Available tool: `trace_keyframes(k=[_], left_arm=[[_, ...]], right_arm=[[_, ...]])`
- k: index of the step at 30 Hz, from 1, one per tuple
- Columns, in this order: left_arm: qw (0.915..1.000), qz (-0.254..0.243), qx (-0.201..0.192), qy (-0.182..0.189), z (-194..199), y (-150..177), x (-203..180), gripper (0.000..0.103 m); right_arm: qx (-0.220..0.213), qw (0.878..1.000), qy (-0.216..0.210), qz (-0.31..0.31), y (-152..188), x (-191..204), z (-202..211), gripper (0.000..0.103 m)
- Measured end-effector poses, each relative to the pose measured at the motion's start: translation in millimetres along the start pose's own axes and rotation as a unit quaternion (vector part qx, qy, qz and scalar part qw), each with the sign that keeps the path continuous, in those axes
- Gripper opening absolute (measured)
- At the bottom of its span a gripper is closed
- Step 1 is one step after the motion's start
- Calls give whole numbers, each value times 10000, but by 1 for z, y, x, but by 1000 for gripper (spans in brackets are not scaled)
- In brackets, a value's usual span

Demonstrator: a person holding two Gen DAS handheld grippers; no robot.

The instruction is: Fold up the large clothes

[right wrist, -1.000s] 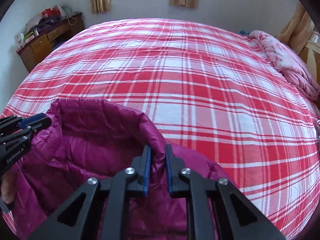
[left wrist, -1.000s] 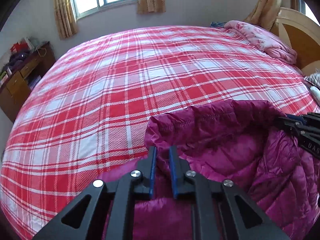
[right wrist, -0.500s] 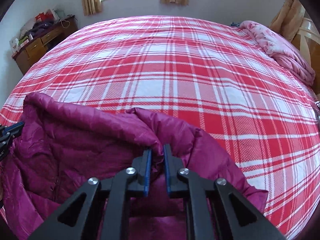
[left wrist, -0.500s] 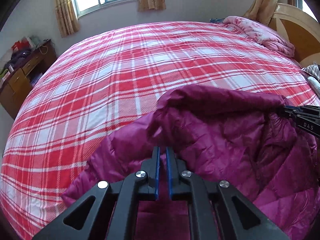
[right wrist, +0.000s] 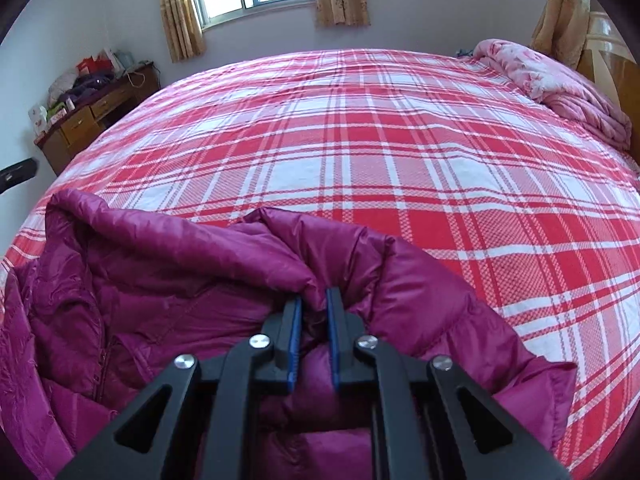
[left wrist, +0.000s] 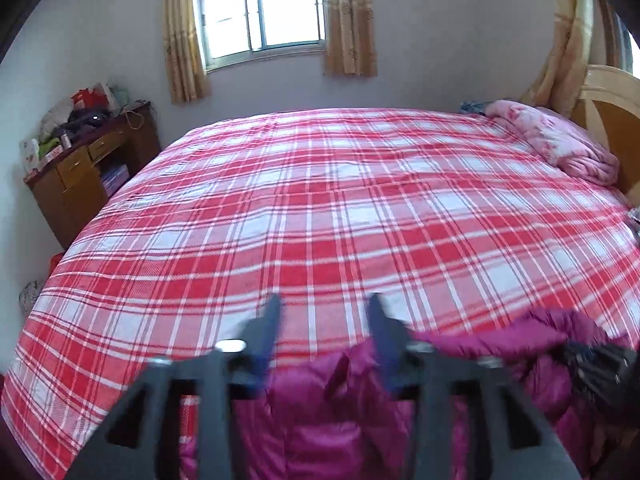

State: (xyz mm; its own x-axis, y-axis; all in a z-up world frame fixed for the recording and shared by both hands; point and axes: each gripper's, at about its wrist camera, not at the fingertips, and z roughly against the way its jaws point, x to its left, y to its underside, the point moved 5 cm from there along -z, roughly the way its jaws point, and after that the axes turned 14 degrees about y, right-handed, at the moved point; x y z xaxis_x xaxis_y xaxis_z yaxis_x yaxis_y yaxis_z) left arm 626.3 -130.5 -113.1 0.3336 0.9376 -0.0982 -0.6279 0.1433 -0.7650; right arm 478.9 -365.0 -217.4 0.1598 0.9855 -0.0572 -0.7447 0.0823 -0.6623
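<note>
Right wrist view, magenta jacket [right wrist: 168,304], no legible writing

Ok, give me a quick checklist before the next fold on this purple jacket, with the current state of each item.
1. Right tongs pinching the purple jacket: ok, a fold sits between the pads.
2. Left tongs released: ok, jaws have just been opening, nothing between them.
3. Jacket resting on the plaid bed cover: ok.
4. Jacket lying flat: not ok, bunched with raised folds.
5. Bed cover ahead free of clutter: ok; the pink blanket sits far off.
6. Jacket's near hem: cannot tell, hidden.
</note>
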Motion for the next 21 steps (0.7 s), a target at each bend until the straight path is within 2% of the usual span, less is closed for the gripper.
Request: trace_keyframes(k=[1,4,7,9,10,11,13,16,21], left_arm=[[9999,103,-72,31,-5,-4,0,67],[9993,256,45,285,-16,-6,-10,68],[9991,39,201,372,-27,-4,-27,68],[9994,-137,226,224,-33,-5,-35,68],[9992,-221,252,204,-36,-4,-39,66],[9987,-305,279,290,-38,-3,-43,52],[9969,-496,418,440,-39,6,-51,32],[9949,-498,715,511,-43,29,-51,32],[9919,-154,1099,615,-54,69,-37,32]], right_arm=[[-14,10000,-12,-1,0,0,0,12],[-21,10000,-31,-4,1,0,0,12],[-25,9999,-100,-49,1,-1,-1,12],[-27,9999,-129,-72,2,-2,-1,12],[-35,9999,-128,-72,2,-2,-1,12],[-45,9999,-122,-68,2,-2,0,12],[-49,9999,-123,-68,2,-2,0,12],[-52,9998,-164,-100,2,-2,0,12],[-74,9998,-156,-86,3,-3,1,12]])
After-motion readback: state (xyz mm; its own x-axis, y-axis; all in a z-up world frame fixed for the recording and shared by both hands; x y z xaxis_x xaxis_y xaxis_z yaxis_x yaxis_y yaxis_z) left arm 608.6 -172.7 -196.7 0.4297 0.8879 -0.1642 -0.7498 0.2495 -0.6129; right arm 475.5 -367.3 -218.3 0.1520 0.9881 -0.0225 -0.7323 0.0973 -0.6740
